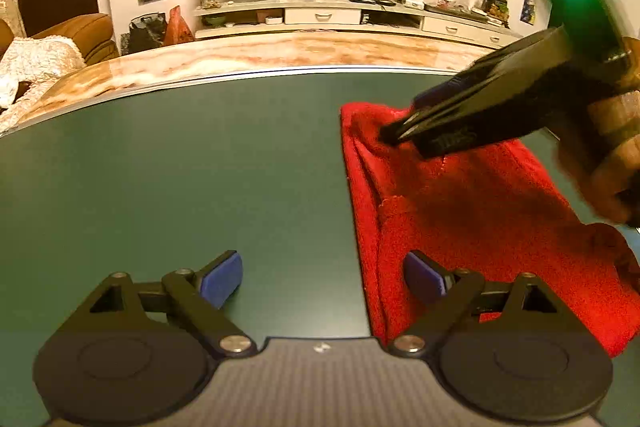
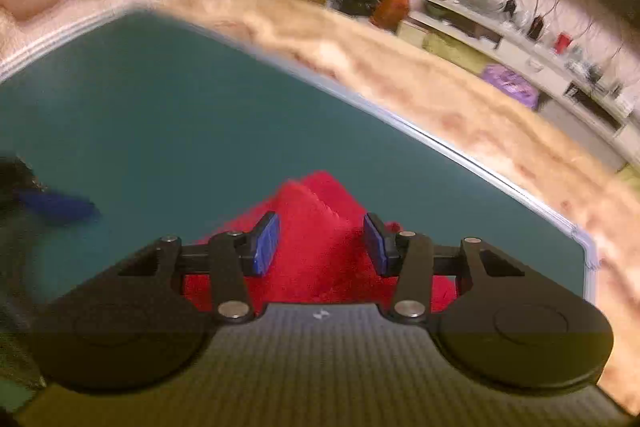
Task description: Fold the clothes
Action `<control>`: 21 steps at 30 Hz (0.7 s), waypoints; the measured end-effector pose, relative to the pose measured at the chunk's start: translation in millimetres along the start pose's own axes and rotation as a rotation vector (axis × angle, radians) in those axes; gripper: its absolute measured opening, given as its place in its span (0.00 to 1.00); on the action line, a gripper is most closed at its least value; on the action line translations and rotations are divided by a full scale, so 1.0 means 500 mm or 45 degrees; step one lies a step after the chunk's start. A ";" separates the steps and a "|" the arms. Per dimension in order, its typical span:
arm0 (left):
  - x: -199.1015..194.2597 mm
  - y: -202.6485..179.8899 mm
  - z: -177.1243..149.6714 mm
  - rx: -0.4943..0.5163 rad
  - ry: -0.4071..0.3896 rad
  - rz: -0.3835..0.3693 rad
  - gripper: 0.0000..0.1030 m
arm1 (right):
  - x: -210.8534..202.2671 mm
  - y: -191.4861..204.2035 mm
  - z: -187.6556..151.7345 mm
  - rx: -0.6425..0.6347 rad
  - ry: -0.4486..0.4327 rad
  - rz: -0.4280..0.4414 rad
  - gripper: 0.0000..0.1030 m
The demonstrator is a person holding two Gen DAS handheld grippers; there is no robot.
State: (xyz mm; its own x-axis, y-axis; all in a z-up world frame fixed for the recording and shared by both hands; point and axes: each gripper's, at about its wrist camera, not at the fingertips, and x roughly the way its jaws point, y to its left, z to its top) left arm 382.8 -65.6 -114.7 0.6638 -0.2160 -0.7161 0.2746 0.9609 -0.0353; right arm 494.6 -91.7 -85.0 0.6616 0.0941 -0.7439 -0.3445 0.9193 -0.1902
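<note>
left gripper [image 1: 324,277] is hanging wide open over the green table [image 1: 180,167], nothing between its blue pads, right pad just over the near left edge of the red garment [image 1: 480,211]. right gripper [image 2: 322,245] is standing half open, pads apart, straddling a raised fold at the garment's far end, not pinching it. garment is lying folded on the table's right side. tv cabinet [image 1: 340,15] is sitting far behind.

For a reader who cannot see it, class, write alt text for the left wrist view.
A red cloth lies folded on a dark green table, with the right gripper reaching down to its far corner. The left gripper hangs open, empty, at the cloth's near edge.
</note>
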 end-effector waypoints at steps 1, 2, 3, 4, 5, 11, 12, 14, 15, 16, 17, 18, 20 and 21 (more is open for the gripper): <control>-0.003 0.000 -0.002 -0.004 -0.002 0.005 0.89 | 0.016 0.005 -0.002 -0.002 -0.003 -0.016 0.52; -0.006 0.001 -0.005 -0.008 -0.002 0.009 0.90 | 0.029 0.005 0.003 0.024 -0.015 -0.013 0.53; -0.010 0.001 -0.008 -0.011 -0.001 0.014 0.90 | 0.044 0.002 0.013 0.060 -0.022 -0.005 0.53; -0.016 0.001 -0.012 -0.014 0.001 0.019 0.90 | 0.055 -0.005 0.022 0.112 -0.020 0.011 0.53; -0.020 0.001 -0.014 -0.020 0.003 0.024 0.90 | 0.061 -0.014 0.028 0.160 -0.015 0.031 0.54; -0.022 0.014 0.011 -0.099 0.033 -0.019 0.88 | -0.030 -0.081 -0.007 0.390 -0.107 0.056 0.54; -0.017 0.018 0.022 -0.099 0.026 -0.030 0.88 | -0.061 -0.097 -0.024 0.450 -0.126 0.079 0.54; -0.001 0.013 0.045 -0.066 0.023 -0.030 0.88 | -0.124 -0.115 -0.068 0.539 -0.130 0.150 0.54; 0.007 0.010 0.056 -0.048 0.023 -0.029 0.88 | -0.147 -0.115 -0.089 0.550 -0.115 0.168 0.54; 0.016 0.006 0.068 -0.029 0.023 -0.028 0.88 | -0.167 -0.106 -0.111 0.541 -0.099 0.183 0.54; 0.024 0.006 0.071 -0.029 0.037 -0.013 0.88 | -0.188 -0.093 -0.135 0.526 -0.083 0.198 0.54; 0.033 0.007 0.071 -0.036 0.057 0.006 0.88 | -0.200 -0.079 -0.155 0.502 -0.072 0.213 0.54; 0.042 0.007 0.067 -0.045 0.080 0.037 0.91 | -0.216 -0.047 -0.190 0.446 -0.053 0.244 0.54; 0.038 0.005 0.063 -0.046 0.076 0.045 0.92 | -0.216 -0.035 -0.207 0.422 -0.040 0.233 0.54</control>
State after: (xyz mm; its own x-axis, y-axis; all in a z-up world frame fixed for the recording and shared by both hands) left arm 418.1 -72.6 -106.5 0.6295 -0.1719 -0.7577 0.2255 0.9737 -0.0335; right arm 360.2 -157.4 -67.5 0.6309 0.2749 -0.7255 -0.2283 0.9595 0.1651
